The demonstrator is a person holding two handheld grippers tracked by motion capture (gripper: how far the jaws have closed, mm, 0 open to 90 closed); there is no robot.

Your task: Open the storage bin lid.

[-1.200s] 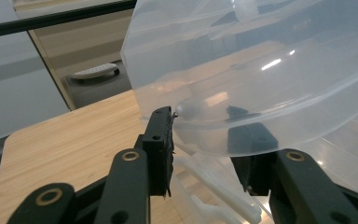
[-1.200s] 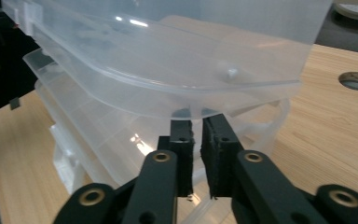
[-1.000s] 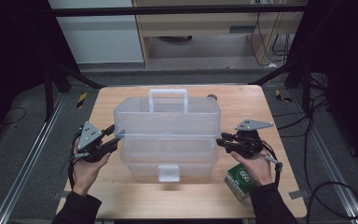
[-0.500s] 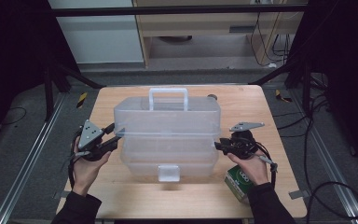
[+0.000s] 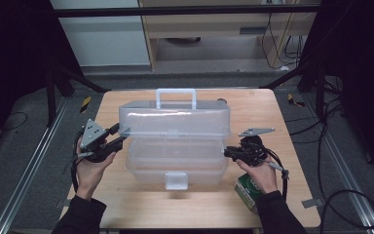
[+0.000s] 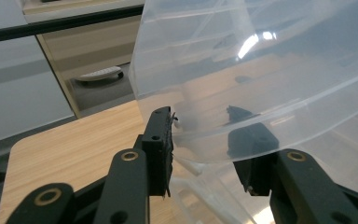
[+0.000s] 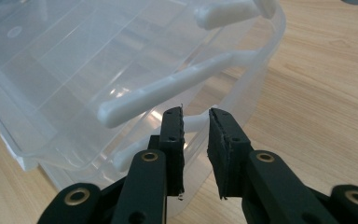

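Tools working clear storage box [image 5: 175, 146], mid-frame on surface [image 5: 268, 102]: left tool [image 6: 200, 140] gripping raised lid's corner, right tool [image 7: 196, 119] narrowing on empty gap, just closing. Lid half-open; tray arm ungrasped.

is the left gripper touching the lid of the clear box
Touching. In the left gripper view the left gripper has its jaws on either side of the corner of the raised clear lid, with the left jaw's pad pressed against the plastic edge.

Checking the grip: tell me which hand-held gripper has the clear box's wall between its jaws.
The left hand-held gripper: the upper wall of the clear box runs between its jaws. The right hand-held gripper, jaws just closing, has nothing between them.
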